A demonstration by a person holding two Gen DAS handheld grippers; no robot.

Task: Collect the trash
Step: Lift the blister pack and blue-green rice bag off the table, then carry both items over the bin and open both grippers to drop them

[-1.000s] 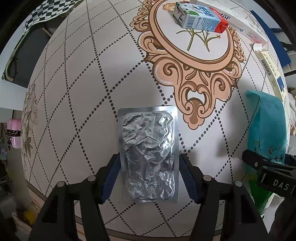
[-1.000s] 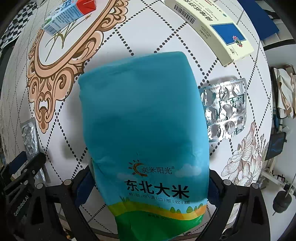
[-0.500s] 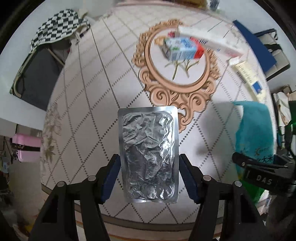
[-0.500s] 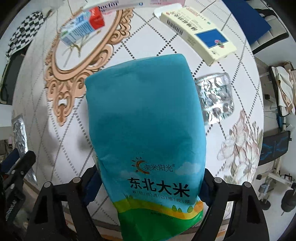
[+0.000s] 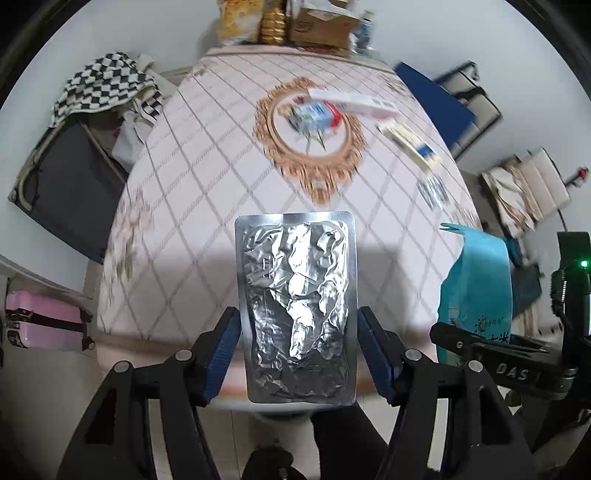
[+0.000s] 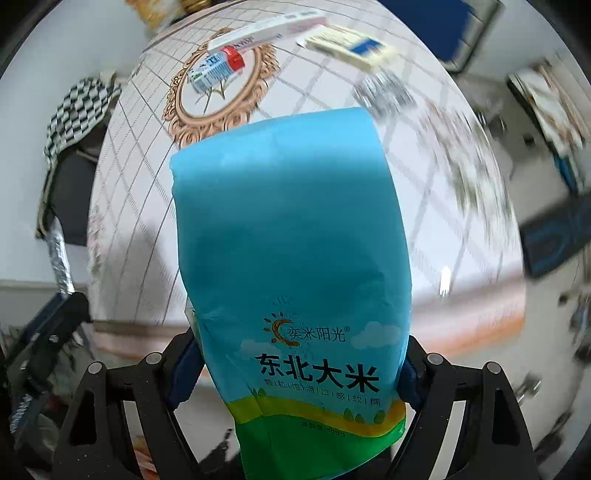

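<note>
My left gripper [image 5: 298, 354] is shut on a crumpled silver foil blister pack [image 5: 297, 302] and holds it in the air over the table's near edge. My right gripper [image 6: 295, 369] is shut on a blue and green rice bag [image 6: 291, 240], also lifted off the table; the bag shows in the left wrist view [image 5: 476, 280] at the right. On the table [image 5: 207, 177] lie a small blue and red carton [image 5: 317, 116], a long white box [image 5: 351, 101], a cream and blue box [image 5: 413, 142] and another blister pack [image 5: 432, 192].
A checkered cloth [image 5: 99, 85] hangs over a dark chair at the left. A pink suitcase [image 5: 40, 325] stands on the floor at the lower left. Boxes and snack bags [image 5: 288, 22] sit beyond the table's far end. A blue folder [image 5: 432, 96] lies at the right edge.
Both grippers have risen and pulled back from the table with the blister pack and the rice bag; the table now looks smaller and farther. The grips are unchanged.
</note>
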